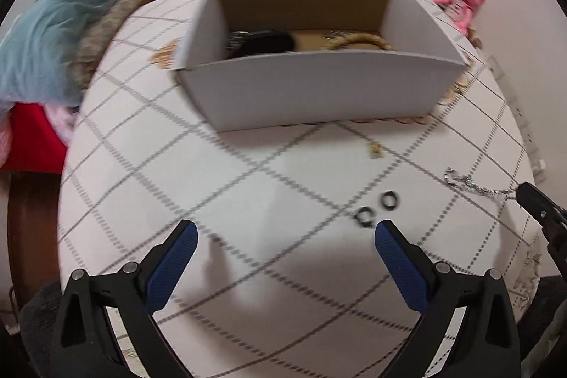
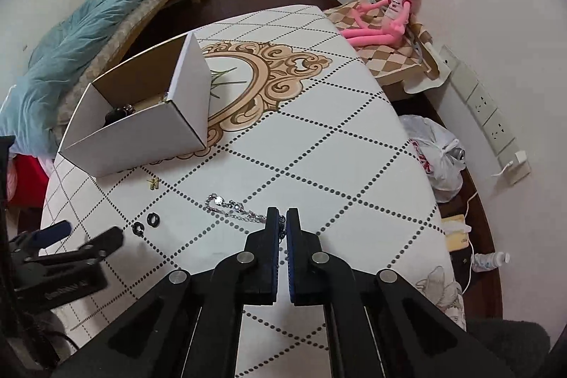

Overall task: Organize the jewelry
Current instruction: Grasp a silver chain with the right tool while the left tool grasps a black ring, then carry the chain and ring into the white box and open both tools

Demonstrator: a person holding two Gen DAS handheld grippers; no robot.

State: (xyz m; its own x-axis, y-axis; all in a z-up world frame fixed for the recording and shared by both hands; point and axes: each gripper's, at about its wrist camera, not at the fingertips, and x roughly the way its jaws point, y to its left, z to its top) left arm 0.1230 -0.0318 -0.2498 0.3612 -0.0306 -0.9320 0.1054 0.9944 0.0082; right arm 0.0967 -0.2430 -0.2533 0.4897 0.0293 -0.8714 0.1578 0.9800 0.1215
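A white cardboard box [image 1: 319,91] [image 2: 141,144] stands open on the table with dark jewelry and a gold bangle inside. Two black rings [image 1: 377,206] [image 2: 145,224] and a small gold piece [image 1: 375,149] [image 2: 153,183] lie on the cloth in front of it. My left gripper [image 1: 285,234] [image 2: 81,236] is open and empty, just short of the rings. My right gripper [image 2: 282,213] [image 1: 524,193] is shut on one end of a silver chain [image 2: 234,209] [image 1: 475,185], which trails left on the cloth.
The table has a white cloth [image 2: 336,144] with dotted diamond lines and a gold ornament print. A pink plush toy [image 2: 386,16] sits at the far right. A blue blanket [image 1: 71,23] lies on a bed at left. A plastic bag [image 2: 436,154] sits beside the table.
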